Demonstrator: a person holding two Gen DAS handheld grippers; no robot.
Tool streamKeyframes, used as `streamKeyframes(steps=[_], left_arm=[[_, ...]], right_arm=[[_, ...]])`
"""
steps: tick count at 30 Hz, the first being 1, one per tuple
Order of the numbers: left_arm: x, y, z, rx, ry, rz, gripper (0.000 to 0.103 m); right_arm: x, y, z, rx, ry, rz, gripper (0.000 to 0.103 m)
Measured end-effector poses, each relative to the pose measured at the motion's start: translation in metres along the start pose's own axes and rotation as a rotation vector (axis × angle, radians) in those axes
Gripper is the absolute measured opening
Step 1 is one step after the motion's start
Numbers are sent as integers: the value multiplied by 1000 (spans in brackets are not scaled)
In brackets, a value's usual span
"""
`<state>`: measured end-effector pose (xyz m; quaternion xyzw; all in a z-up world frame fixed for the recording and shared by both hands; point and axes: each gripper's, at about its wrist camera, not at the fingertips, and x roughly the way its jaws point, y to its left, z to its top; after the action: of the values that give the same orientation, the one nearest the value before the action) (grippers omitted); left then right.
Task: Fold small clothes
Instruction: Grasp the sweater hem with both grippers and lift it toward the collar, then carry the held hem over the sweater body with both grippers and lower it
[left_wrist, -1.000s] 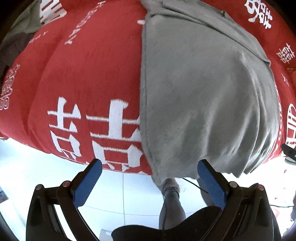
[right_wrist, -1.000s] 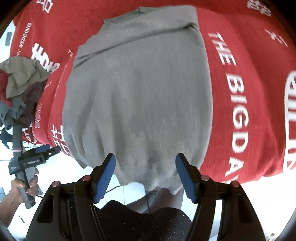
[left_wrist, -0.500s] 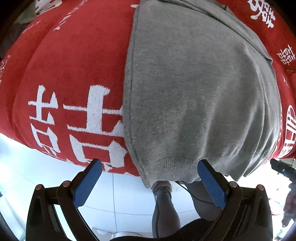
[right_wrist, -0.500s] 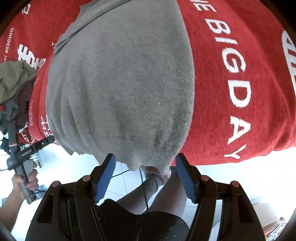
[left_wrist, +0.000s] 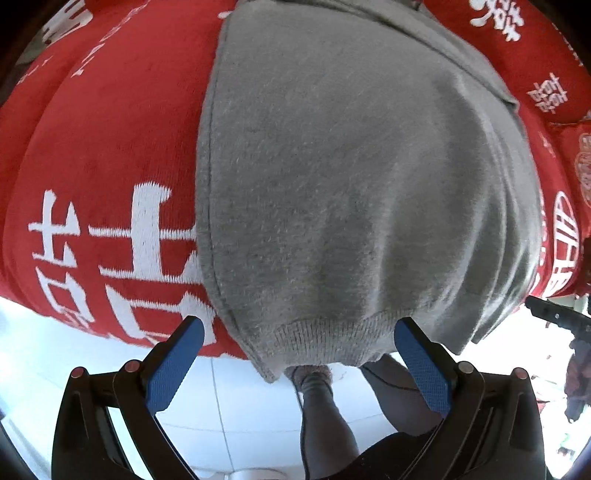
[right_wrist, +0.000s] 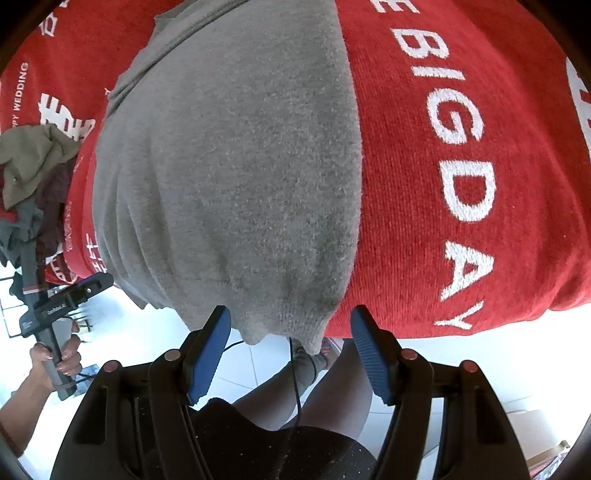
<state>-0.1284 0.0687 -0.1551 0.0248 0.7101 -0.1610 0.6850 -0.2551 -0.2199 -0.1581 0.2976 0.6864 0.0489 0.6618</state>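
Now I have both tools lined up at the near hem of the grey knit garment (left_wrist: 351, 177), which lies flat on the red blanket (left_wrist: 110, 155) with its ribbed bottom edge hanging just over the blanket's front edge. I judge that overhang is why I come in from this side: the hem is the one part a finger can slip under without digging into the blanket. The left gripper (left_wrist: 297, 363) stands with its blue pads spread wide, nothing between them, straddling the hem near the garment's left corner. The right gripper (right_wrist: 290, 349) is likewise spread and empty, its left pad (right_wrist: 208, 349) close against the hanging knit at the right corner, though I cannot tell whether it touches. A heap of other clothes (right_wrist: 33, 173) waits off to the left on the blanket, well apart from this piece. In the right view I also see my left hand (right_wrist: 55, 360) on the other tool's handle.

Compared with a second ago, the hem fills far more of each view and sits right between the pads, where before it lay well ahead; both tools have come in close, and neither has begun to close. My guess is a pinch of both corners comes next, to carry the hem up toward the collar
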Motion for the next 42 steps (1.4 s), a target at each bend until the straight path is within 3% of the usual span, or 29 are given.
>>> streamKeyframes(steps=[11,22,25,27,31,32,33,34,35,37,38,42], left_arm=[[23,9,-6,15,45,-112,103],[27,-8,-5,26,12,-257,103],[23,-17,-1,30,5,-299,103],[24,-24,0,55,3,-281,101],[25,-33,-1,103,25,-201,79],[24,-32,-2,109,27,-183,62],[25,-32,-2,113,32,-160,38],[25,-30,-2,119,41,-139,26],[25,-25,-1,110,55,-160,19],[19,-16,0,86,55,-202,16],[13,-13,1,83,45,-215,16],[-9,-1,5,38,7,-285,12]], right_arm=[[13,-14,1,-30,10,114,73],[41,-4,1,-63,67,279,73],[42,-10,-3,-31,58,325,73],[43,-18,-3,20,48,365,73],[46,-24,-6,104,41,390,68],[48,-28,-6,140,48,391,54],[51,-31,-7,177,52,381,27],[53,-33,-8,203,55,370,13],[51,-36,-9,213,49,377,13],[46,-32,-10,214,33,394,12],[41,-30,-11,219,24,431,8],[19,-22,-12,238,-22,543,8]])
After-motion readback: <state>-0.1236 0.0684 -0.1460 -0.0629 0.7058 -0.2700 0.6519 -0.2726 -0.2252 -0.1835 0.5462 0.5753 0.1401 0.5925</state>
